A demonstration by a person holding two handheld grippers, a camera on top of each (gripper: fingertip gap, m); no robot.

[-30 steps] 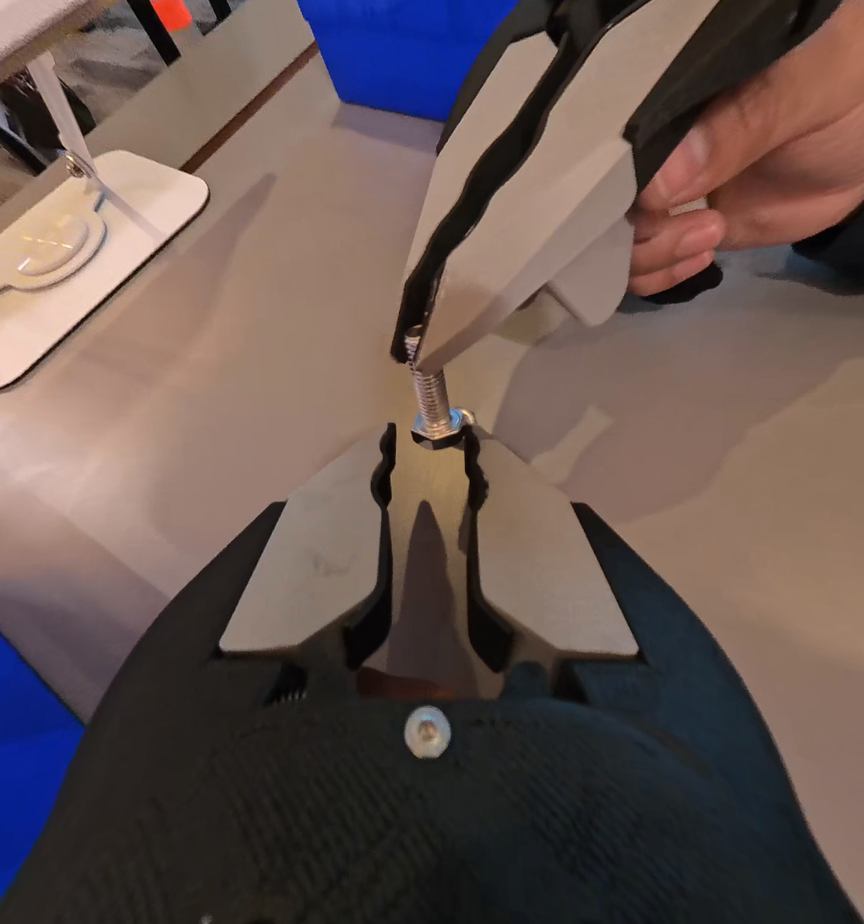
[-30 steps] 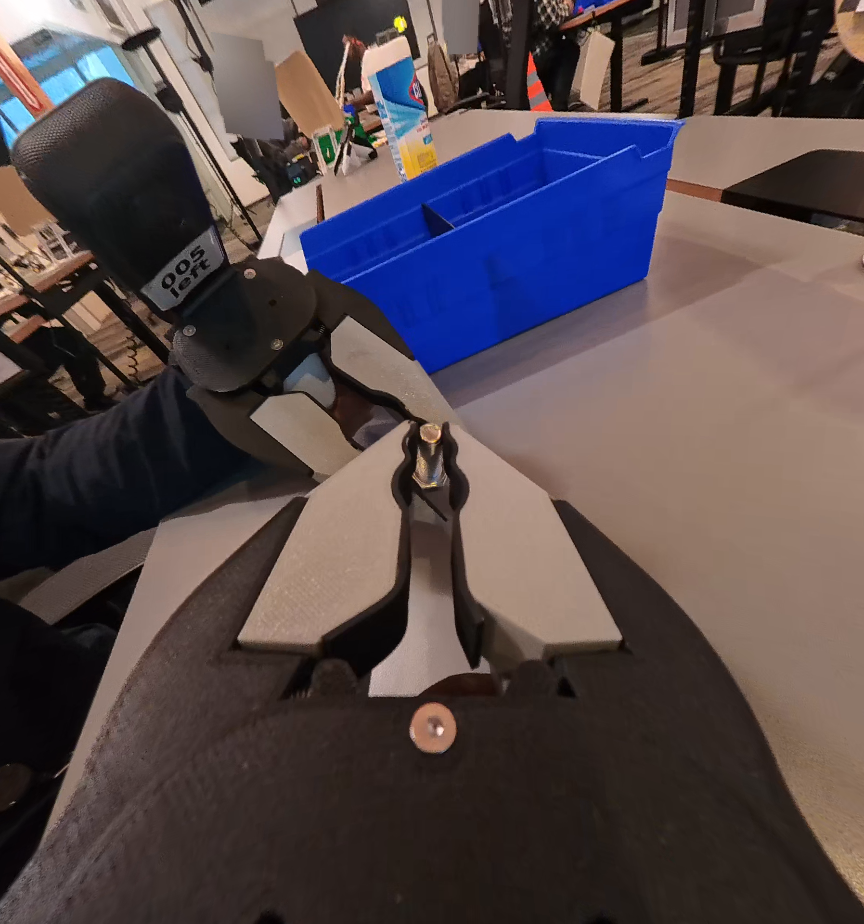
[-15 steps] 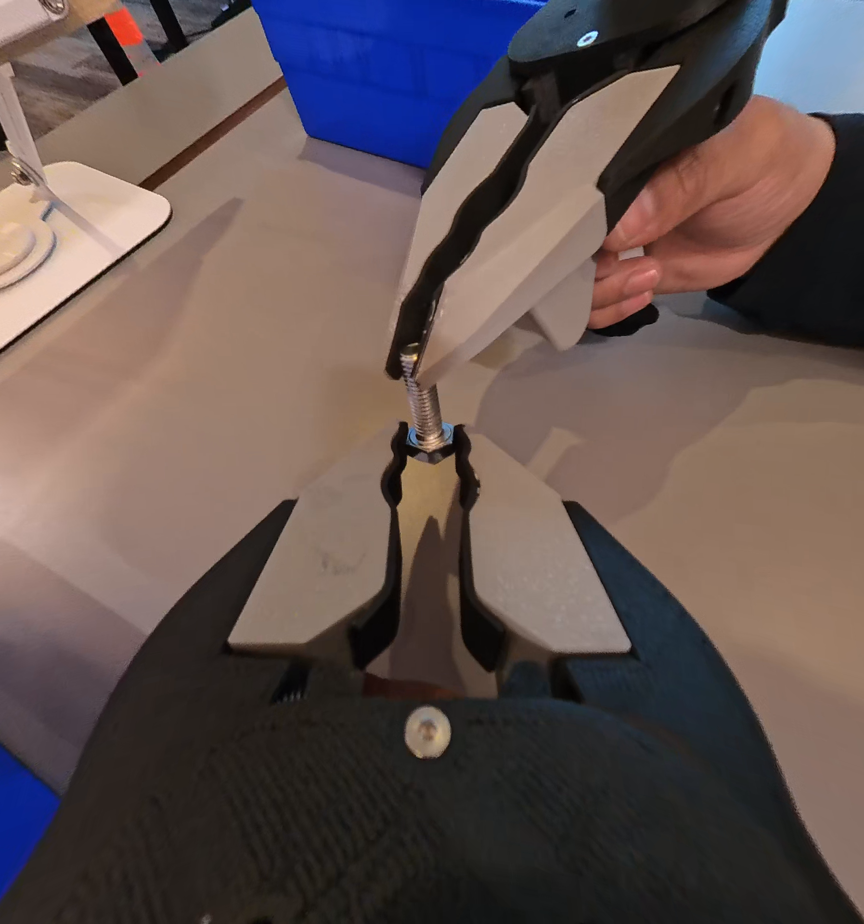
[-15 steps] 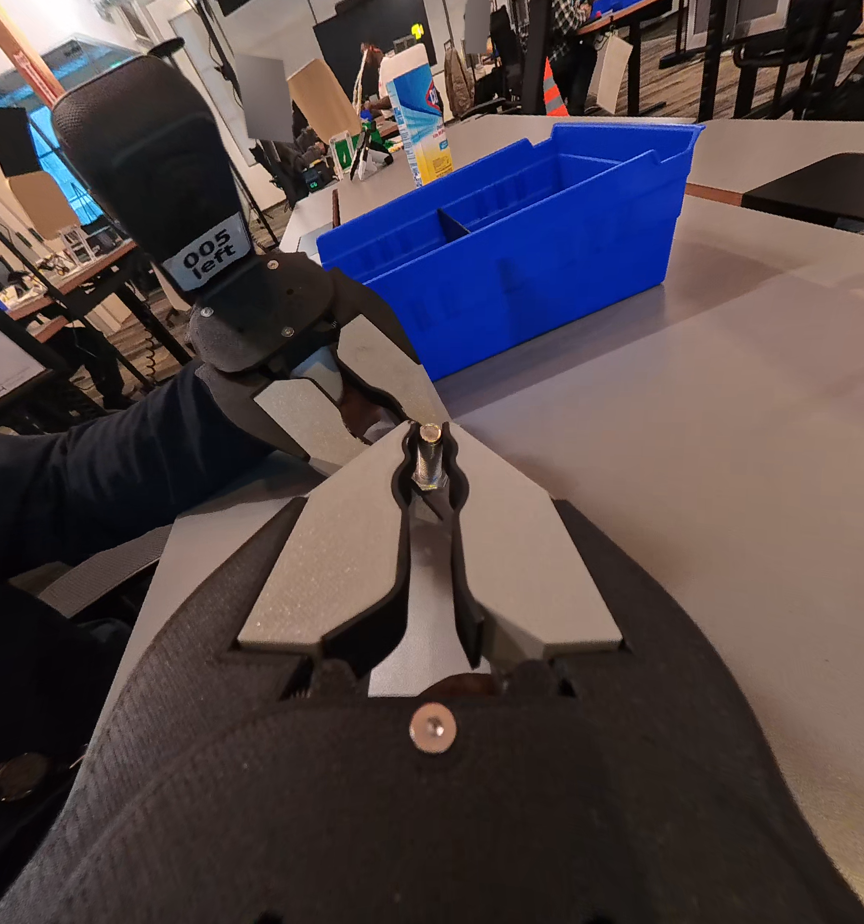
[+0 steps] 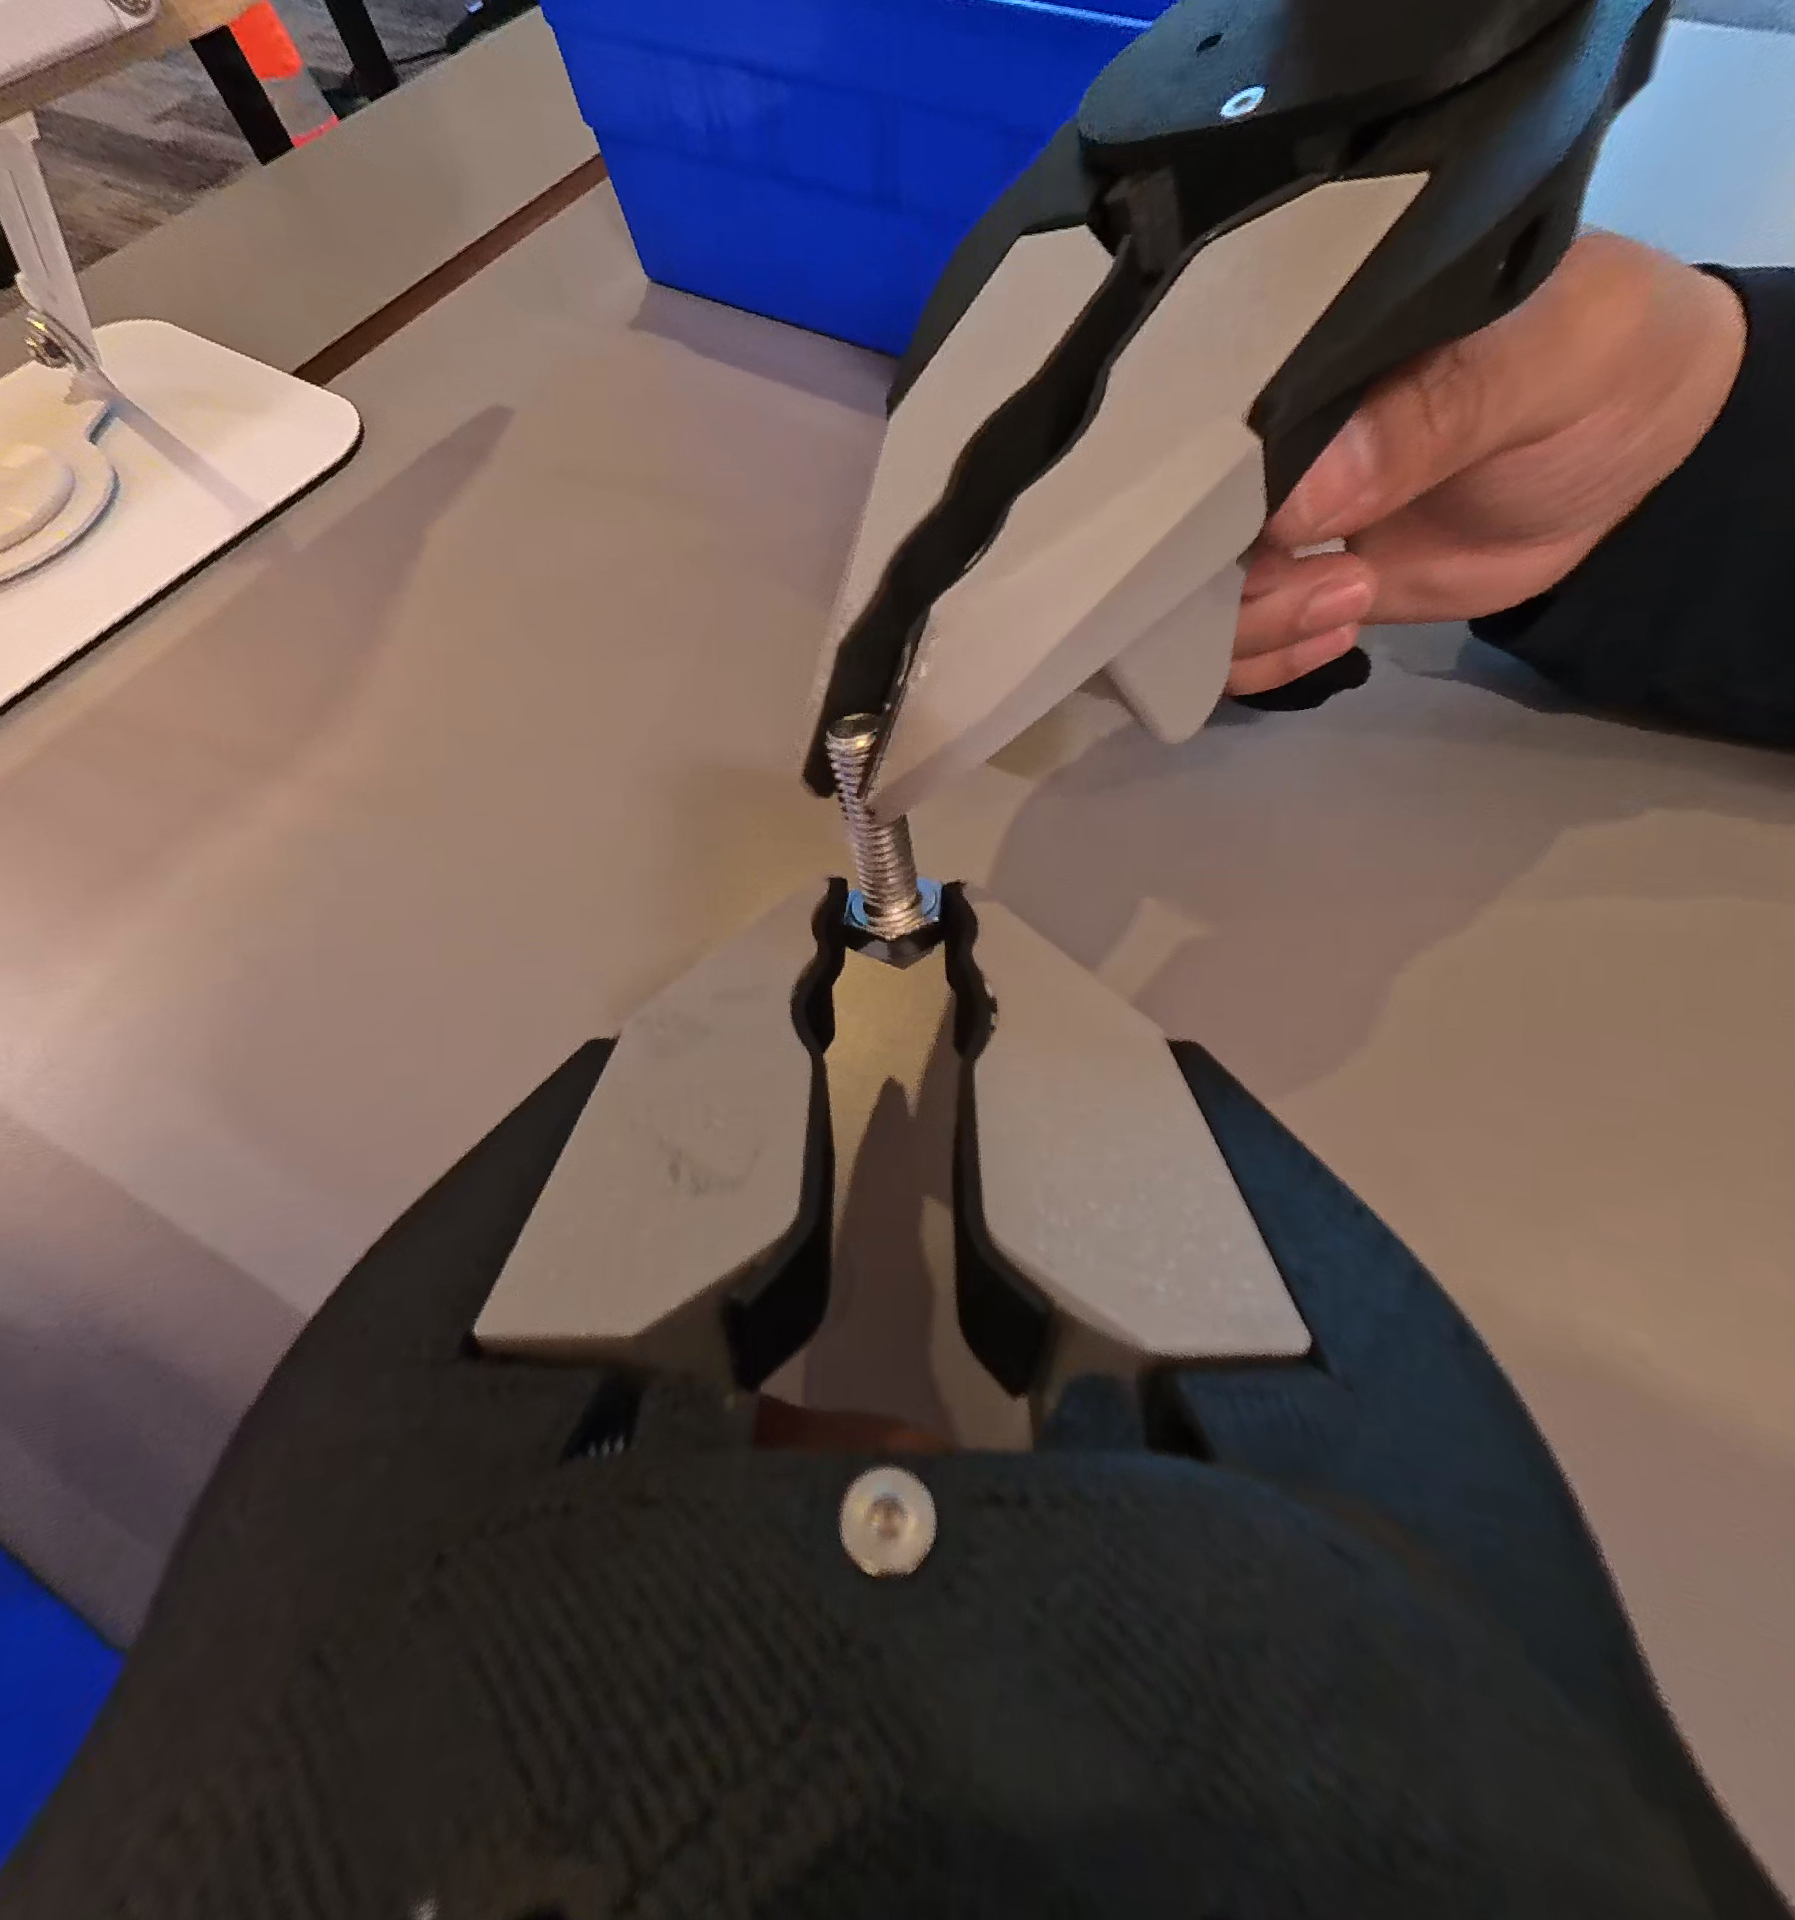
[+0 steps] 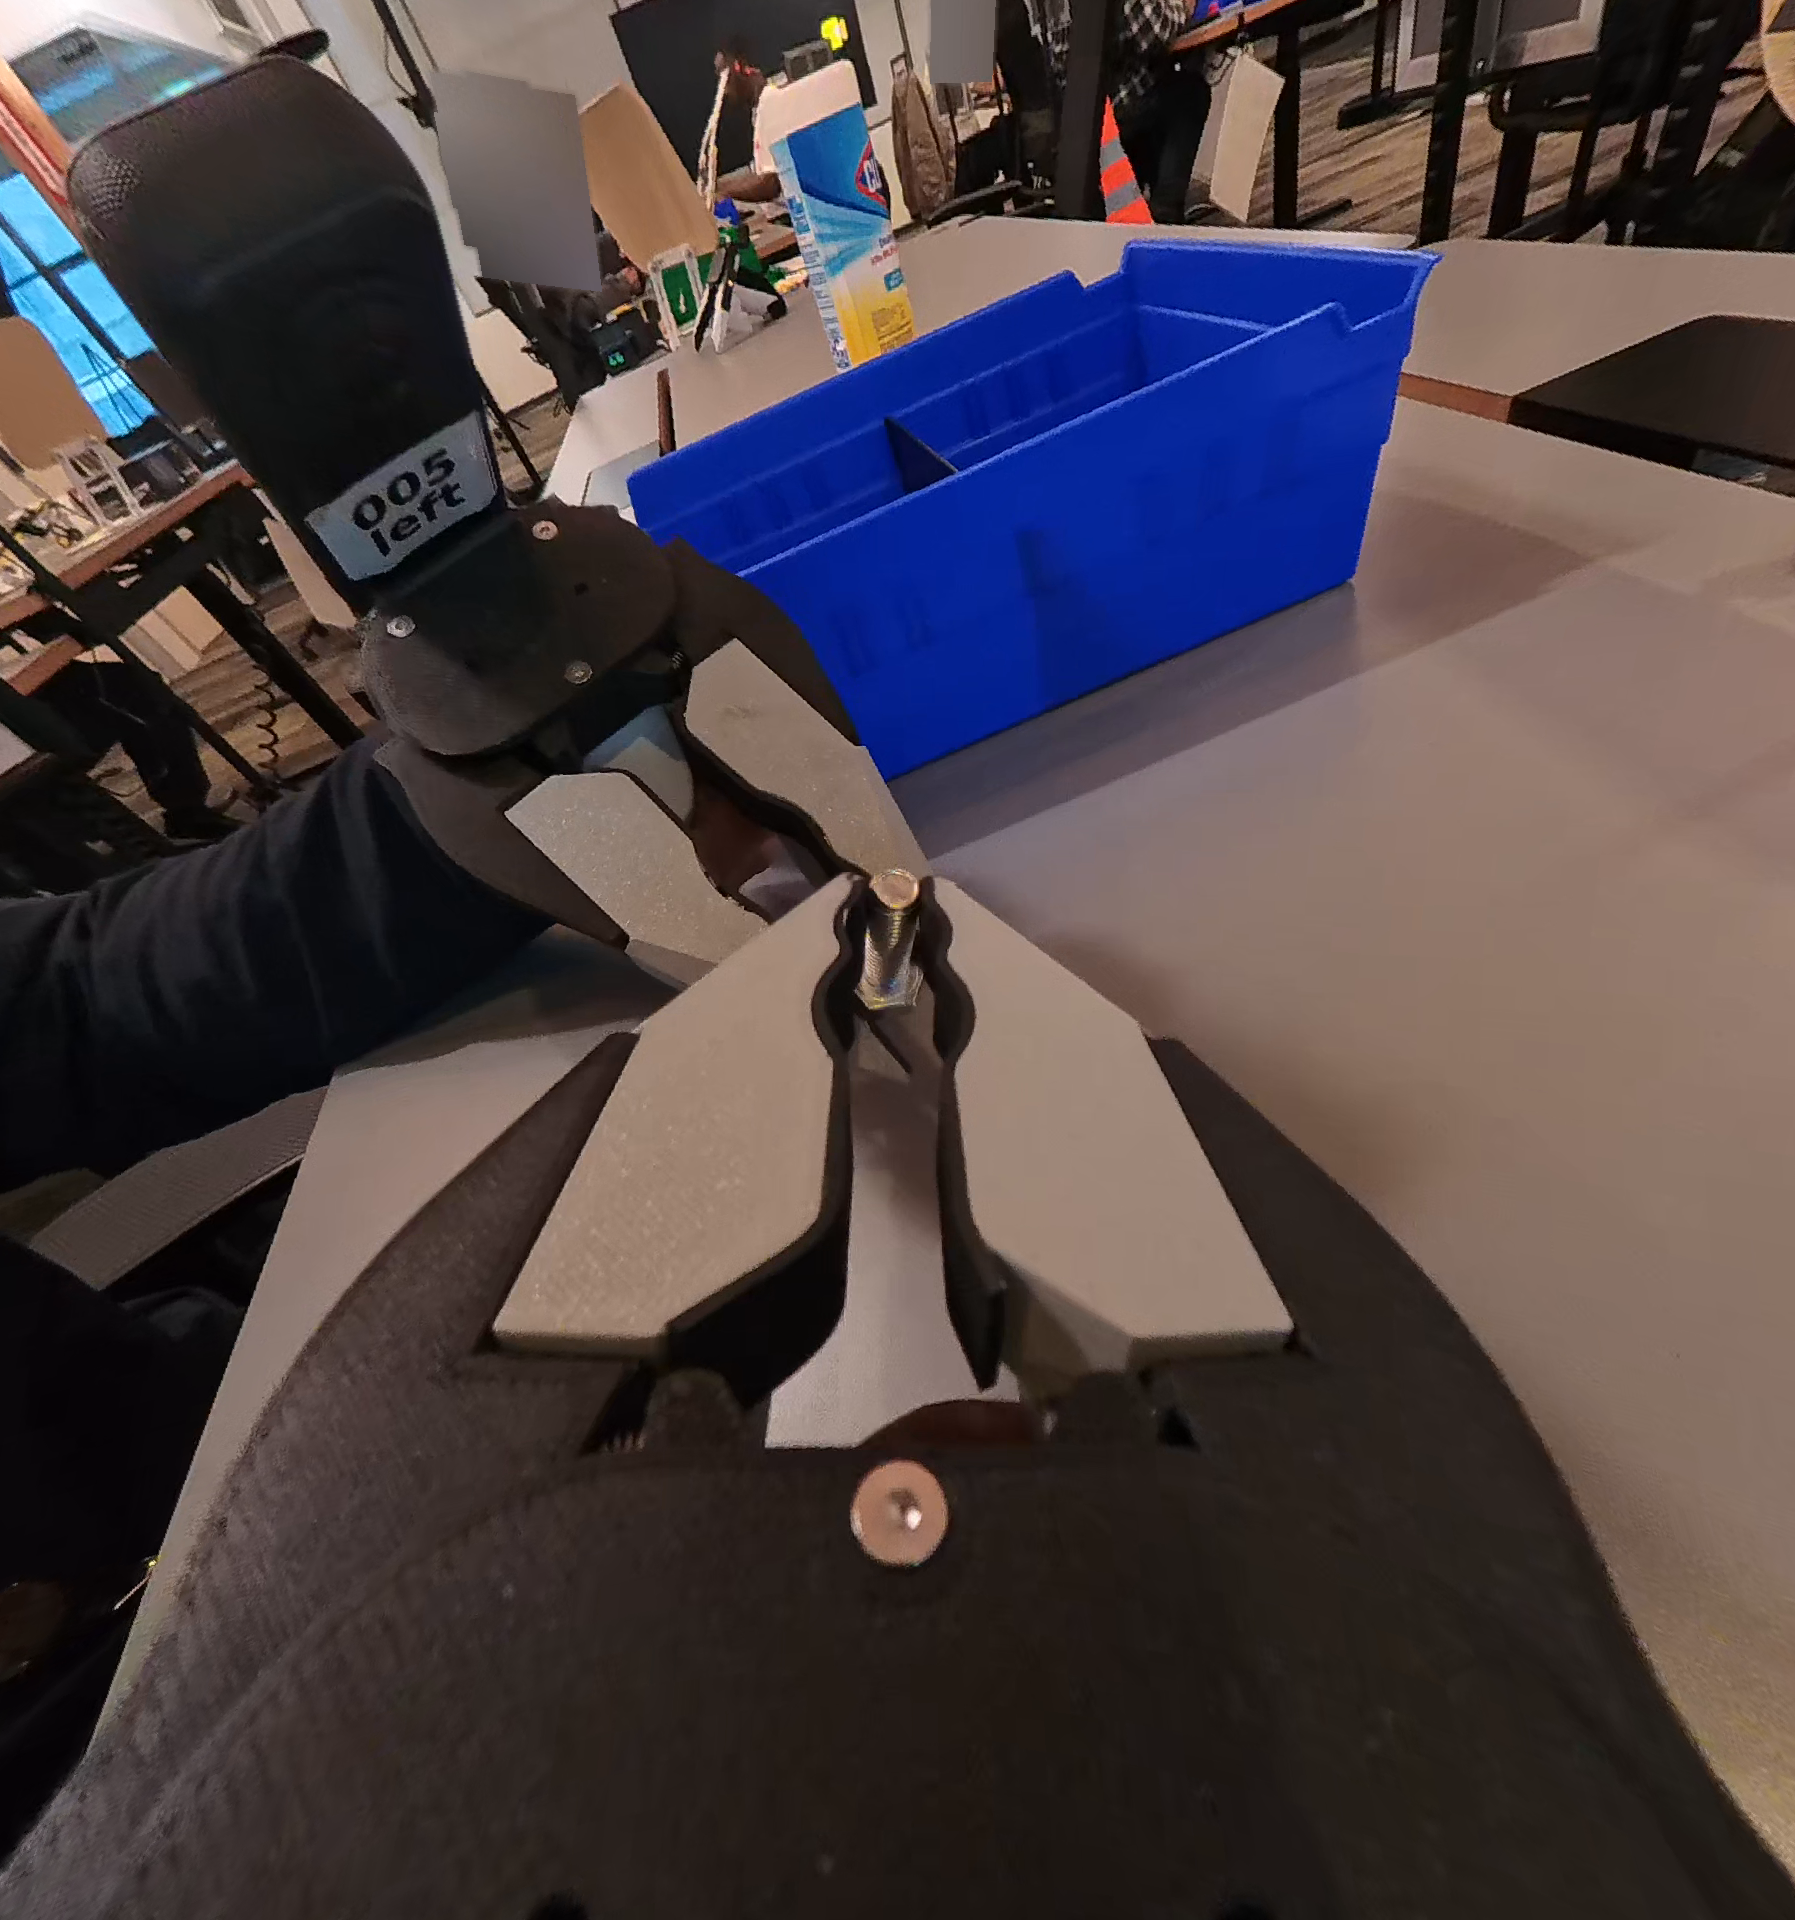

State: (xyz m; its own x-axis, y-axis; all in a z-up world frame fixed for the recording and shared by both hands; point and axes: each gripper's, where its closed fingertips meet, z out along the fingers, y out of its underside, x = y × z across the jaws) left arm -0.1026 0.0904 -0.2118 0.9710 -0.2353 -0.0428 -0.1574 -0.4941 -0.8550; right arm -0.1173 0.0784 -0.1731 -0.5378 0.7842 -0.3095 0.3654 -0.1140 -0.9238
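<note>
Left wrist view: two grippers meet on one bolt above the grey table.

Left gripper (image 5: 893, 920) has its fingertips clamped on a hex nut (image 5: 891, 923) seated on the threaded bolt (image 5: 872, 831); right gripper (image 5: 857, 743), held by a hand (image 5: 1475, 488), has its tips pinched on the bolt's upper end. Bolt stands near upright, tilted slightly, clear of the table (image 5: 457, 727). Nut sits low on the thread, most of the thread bare above it; which way it is being turned I cannot tell. Right wrist view shows the same bolt (image 6: 888, 940) between its own tips. Surface: matte grey, shadowed. Behind: blue divided bin (image 6: 1028, 499); white stand base (image 5: 145, 436) at left; workshop room with desks beyond.
</note>
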